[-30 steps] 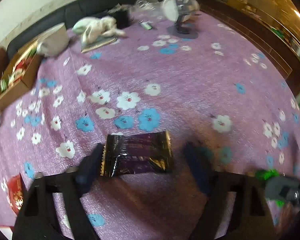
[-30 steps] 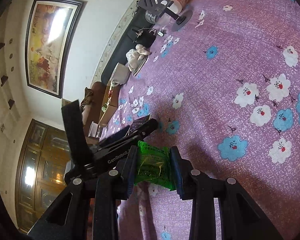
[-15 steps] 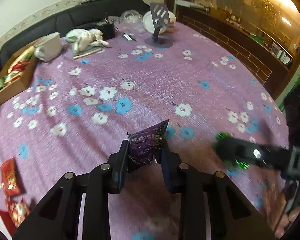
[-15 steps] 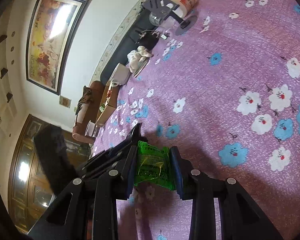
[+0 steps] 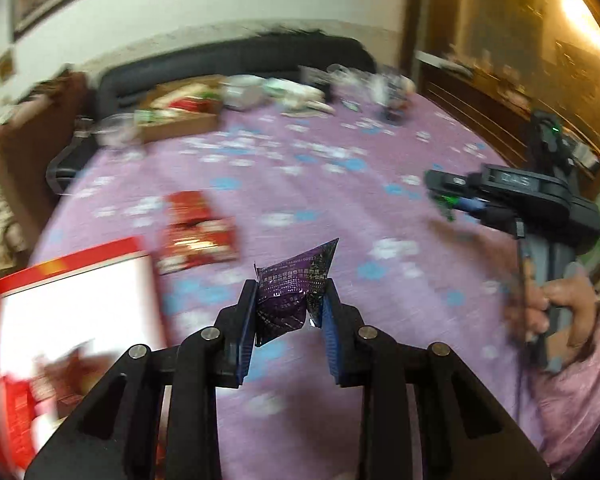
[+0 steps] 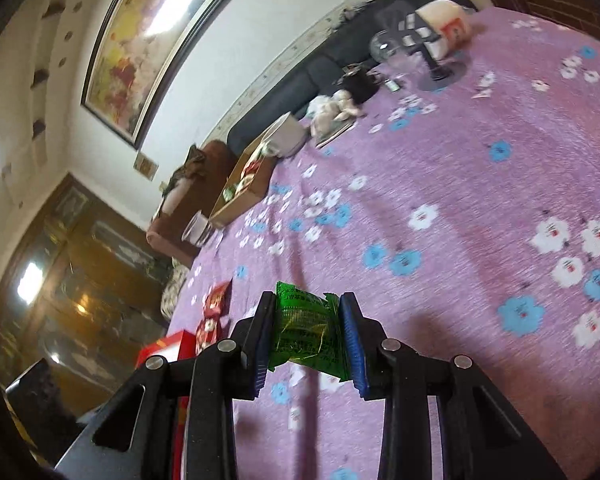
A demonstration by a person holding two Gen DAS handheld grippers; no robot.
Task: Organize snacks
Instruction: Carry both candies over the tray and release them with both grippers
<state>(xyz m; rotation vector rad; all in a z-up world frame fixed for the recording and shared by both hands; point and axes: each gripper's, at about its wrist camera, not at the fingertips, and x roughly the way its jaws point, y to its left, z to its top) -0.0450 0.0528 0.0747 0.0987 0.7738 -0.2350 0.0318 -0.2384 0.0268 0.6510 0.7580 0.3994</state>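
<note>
Purple foil snack packet point(image 5: 290, 290) crumpled in left tool point(image 5: 290, 316).

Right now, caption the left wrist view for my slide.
Left tongs pinching a purple snack packet above the floral purple tablecloth.

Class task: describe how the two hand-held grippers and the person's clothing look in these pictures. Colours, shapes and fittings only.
Both the left gripper and the right gripper have black angular linkage arms with silver round pins and blue ribbed pads on the fingers. Seen from the left wrist camera, the right one has a black body, a grey handle and a thin dark cable. The person wears a pink patterned sleeve.
</note>
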